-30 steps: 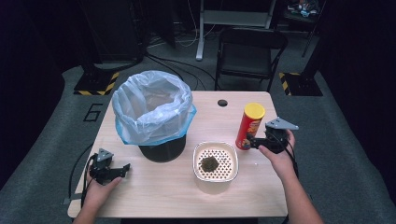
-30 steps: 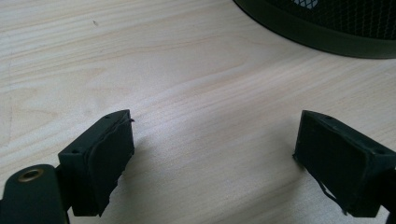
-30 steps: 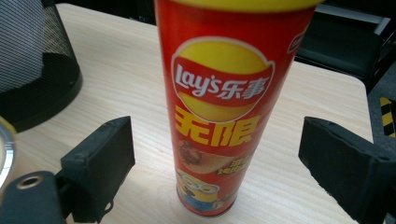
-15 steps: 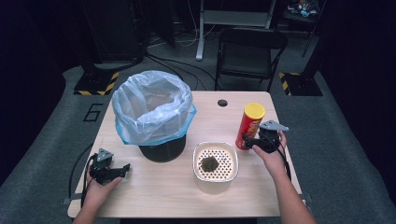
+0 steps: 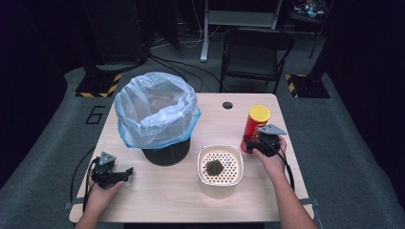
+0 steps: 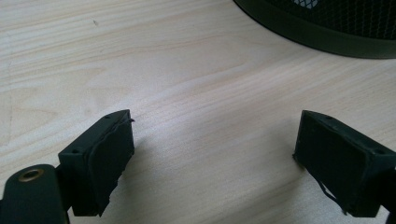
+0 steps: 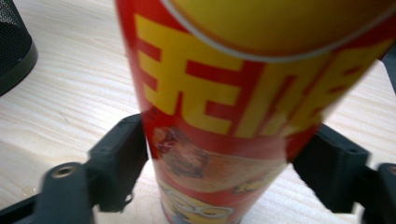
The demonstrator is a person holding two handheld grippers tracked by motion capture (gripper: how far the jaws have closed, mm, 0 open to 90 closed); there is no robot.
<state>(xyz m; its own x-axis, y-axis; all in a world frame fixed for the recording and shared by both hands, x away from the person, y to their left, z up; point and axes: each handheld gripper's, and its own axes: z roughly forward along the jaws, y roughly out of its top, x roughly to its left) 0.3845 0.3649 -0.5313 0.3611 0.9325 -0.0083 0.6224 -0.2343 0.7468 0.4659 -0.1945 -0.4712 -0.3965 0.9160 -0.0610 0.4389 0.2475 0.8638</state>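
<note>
- Right gripper (image 5: 254, 141) descended at the table's (image 5: 157, 200) right edge; jaws had just been closing, gripping the upright chip can (image 5: 255, 125).
- Grasp apparently secured.
- Left gripper (image 5: 125, 172) rested open, empty.

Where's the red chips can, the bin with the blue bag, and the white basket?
red chips can (image 5: 252, 131), high view, its red side.
bin (image 5: 167, 156), high view, its black base.
white basket (image 5: 220, 149), high view, its far rim.

Bright table, dark room all around

Overhead light hits the table (image 5: 157, 191) evenly while the floor and walls go nearly black. The high view is soft and grainy. The can (image 7: 243, 112) is blurry up close, and short soft shadows sit under the left gripper (image 6: 212, 163).
</note>
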